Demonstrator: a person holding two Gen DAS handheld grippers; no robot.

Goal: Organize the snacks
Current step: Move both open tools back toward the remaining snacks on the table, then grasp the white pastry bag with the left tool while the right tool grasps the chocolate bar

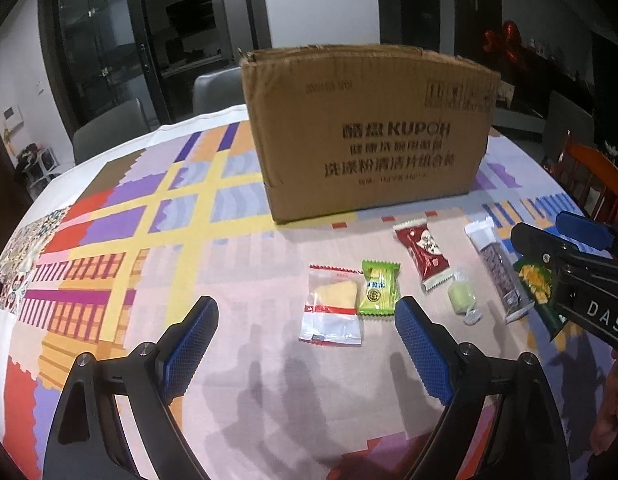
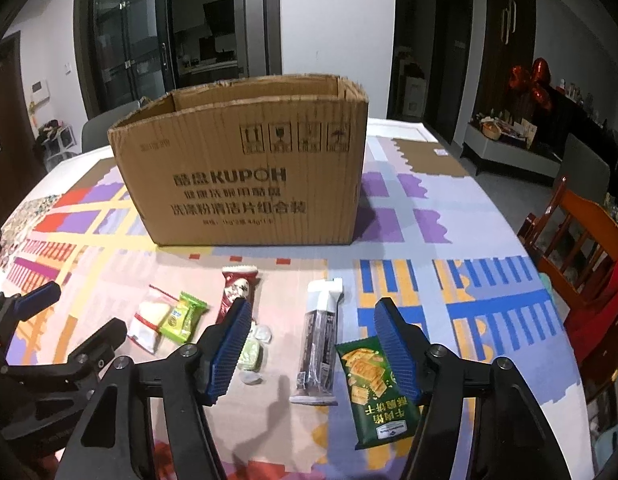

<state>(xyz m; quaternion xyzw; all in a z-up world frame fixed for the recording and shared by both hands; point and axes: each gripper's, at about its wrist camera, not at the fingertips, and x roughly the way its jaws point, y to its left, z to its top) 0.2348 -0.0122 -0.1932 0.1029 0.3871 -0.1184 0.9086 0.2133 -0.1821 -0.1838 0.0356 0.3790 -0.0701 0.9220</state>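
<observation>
Down low, the left gripper (image 1: 307, 334) is spread wide with nothing in it, and the clear cake packet (image 1: 332, 306) lies just past its tips. The right gripper (image 2: 313, 340) is partly spread and grasps nothing; the dark bar (image 2: 318, 354) lies between its fingers, the green cracker bag (image 2: 375, 390) by its right one. Farther off stands the cardboard box (image 2: 245, 176) on the tablecloth (image 2: 469, 280)
</observation>
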